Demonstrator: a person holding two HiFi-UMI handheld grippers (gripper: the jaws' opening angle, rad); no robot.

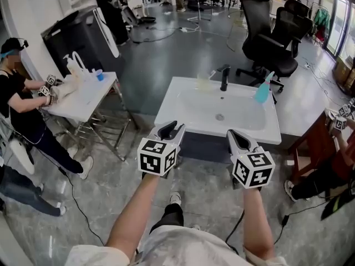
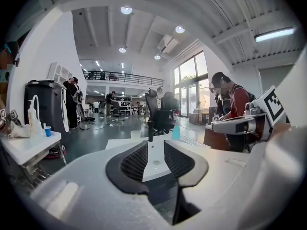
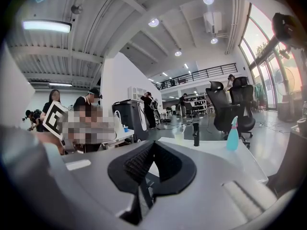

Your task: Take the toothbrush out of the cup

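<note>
L gripper [image 1: 172, 127] jaws spread, R gripper [image 1: 235, 135] pressed shut, both empty before sink [image 1: 183, 101].

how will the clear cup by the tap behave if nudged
The cup looks small and clear, so probably light, likely sliding on the smooth sink top. Standing upright near the edge, it may tip if pushed high.

White sink [image 1: 183, 101], black faucet [image 1: 224, 77], turquoise spray bottle [image 1: 262, 91], pale translucent cup [image 1: 203, 83], black-and-white square markers on left claw [image 1: 170, 127] and right claw [image 1: 236, 136], black ribbed pads [image 2: 134, 163], glossy grey floor [image 1: 166, 54], black office chairs [image 1: 272, 43], blue beaker [image 1: 100, 75] on white side desk [image 1: 89, 101]
</note>
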